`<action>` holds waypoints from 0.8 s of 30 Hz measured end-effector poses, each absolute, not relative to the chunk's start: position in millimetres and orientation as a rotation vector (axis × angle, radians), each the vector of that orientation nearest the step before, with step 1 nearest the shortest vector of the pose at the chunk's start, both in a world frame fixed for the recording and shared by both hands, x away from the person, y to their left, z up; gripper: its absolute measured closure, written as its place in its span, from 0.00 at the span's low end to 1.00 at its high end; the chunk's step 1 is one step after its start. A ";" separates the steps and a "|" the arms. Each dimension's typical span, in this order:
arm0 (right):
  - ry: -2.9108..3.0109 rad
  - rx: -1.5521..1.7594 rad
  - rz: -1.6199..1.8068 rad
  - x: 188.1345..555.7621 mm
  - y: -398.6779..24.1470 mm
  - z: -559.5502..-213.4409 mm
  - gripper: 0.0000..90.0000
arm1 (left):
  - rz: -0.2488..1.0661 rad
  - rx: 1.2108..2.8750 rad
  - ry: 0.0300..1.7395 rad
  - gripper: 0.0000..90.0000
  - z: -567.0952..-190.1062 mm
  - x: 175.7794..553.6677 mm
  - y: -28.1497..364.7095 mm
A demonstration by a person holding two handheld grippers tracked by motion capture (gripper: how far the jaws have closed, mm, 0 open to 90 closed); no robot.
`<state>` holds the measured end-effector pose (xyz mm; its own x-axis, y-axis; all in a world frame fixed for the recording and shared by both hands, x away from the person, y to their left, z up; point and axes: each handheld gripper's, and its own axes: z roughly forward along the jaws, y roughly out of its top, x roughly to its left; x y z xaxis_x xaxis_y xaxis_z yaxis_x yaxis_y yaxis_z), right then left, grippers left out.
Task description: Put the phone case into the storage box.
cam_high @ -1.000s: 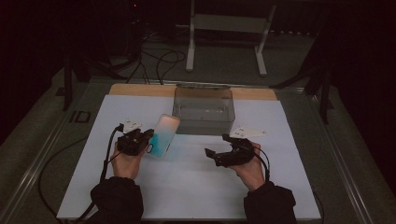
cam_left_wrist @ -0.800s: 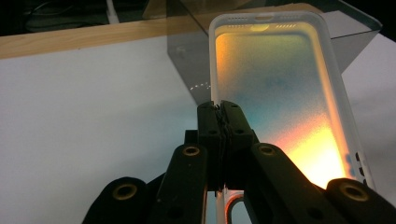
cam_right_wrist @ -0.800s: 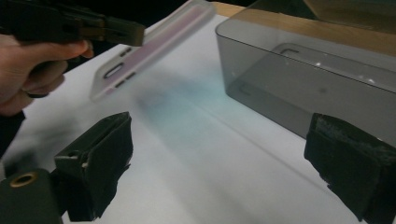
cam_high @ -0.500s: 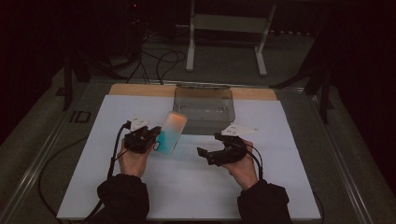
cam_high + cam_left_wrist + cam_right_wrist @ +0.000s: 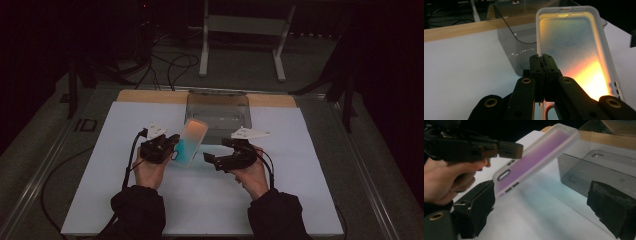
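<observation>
A translucent phone case (image 5: 189, 142) with a teal-to-orange tint hangs tilted above the white table sheet (image 5: 300, 165). My left gripper (image 5: 172, 150) is shut on its side edge near the camera cutout; in the left gripper view the jaws (image 5: 542, 61) pinch the rim of the case (image 5: 571, 50). My right gripper (image 5: 216, 151) stands open just right of the case, with nothing between its pads (image 5: 544, 207). In the right gripper view the case (image 5: 536, 155) slants up toward the box, held by the left gripper (image 5: 509, 150).
A clear grey plastic box (image 5: 218, 110) stands just behind the case at the back middle of the sheet. A wooden strip (image 5: 145, 96) runs along the far table edge. Cables (image 5: 165, 65) and a metal stand (image 5: 240, 30) lie on the floor beyond.
Both hands have drawn together toward the middle and slightly forward. The case held in the left gripper now sits nearer the box and the right gripper.
</observation>
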<state>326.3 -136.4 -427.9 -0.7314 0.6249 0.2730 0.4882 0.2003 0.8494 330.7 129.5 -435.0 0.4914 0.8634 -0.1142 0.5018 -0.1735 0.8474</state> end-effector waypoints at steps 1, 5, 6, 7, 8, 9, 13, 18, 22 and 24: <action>2.330 1.094 1.572 327.1 -134.6 -427.0 0.09 | 0.503 1.827 1.143 0.99 -434.8 330.4 128.3; 2.338 1.105 1.579 330.5 -129.0 -426.1 0.09 | 0.497 1.823 1.132 0.99 -432.9 330.3 122.9; 2.341 1.110 1.586 331.5 -127.7 -426.5 0.09 | 0.497 1.819 1.131 0.99 -432.4 330.4 121.6; 2.341 1.119 1.584 332.4 -126.5 -426.9 0.09 | 0.493 1.813 1.130 0.99 -431.7 330.6 120.1; 2.343 1.125 1.588 333.4 -124.8 -427.5 0.09 | 0.491 1.813 1.126 0.99 -431.3 330.8 119.3; 2.349 1.129 1.590 333.6 -123.8 -427.7 0.09 | 0.488 1.811 1.124 0.99 -430.8 331.0 118.0; 2.358 1.134 1.583 334.9 -118.3 -428.0 0.10 | 0.485 1.805 1.116 0.99 -429.6 331.1 113.2; 2.329 1.184 1.586 336.9 -114.4 -425.7 0.19 | 0.477 1.792 1.113 0.99 -429.3 330.9 109.7; 2.308 1.233 1.622 338.5 -114.3 -424.5 0.32 | 0.475 1.783 1.116 0.99 -429.3 330.4 108.4; 2.301 1.255 1.619 339.4 -114.6 -424.7 0.39 | 0.476 1.775 1.117 0.99 -429.4 330.0 107.9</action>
<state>339.4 -114.6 -424.7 -0.6668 0.6395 0.3827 0.5761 0.1166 0.8090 330.0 107.9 -429.4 0.5070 0.8485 -0.1516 0.4783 -0.1307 0.8684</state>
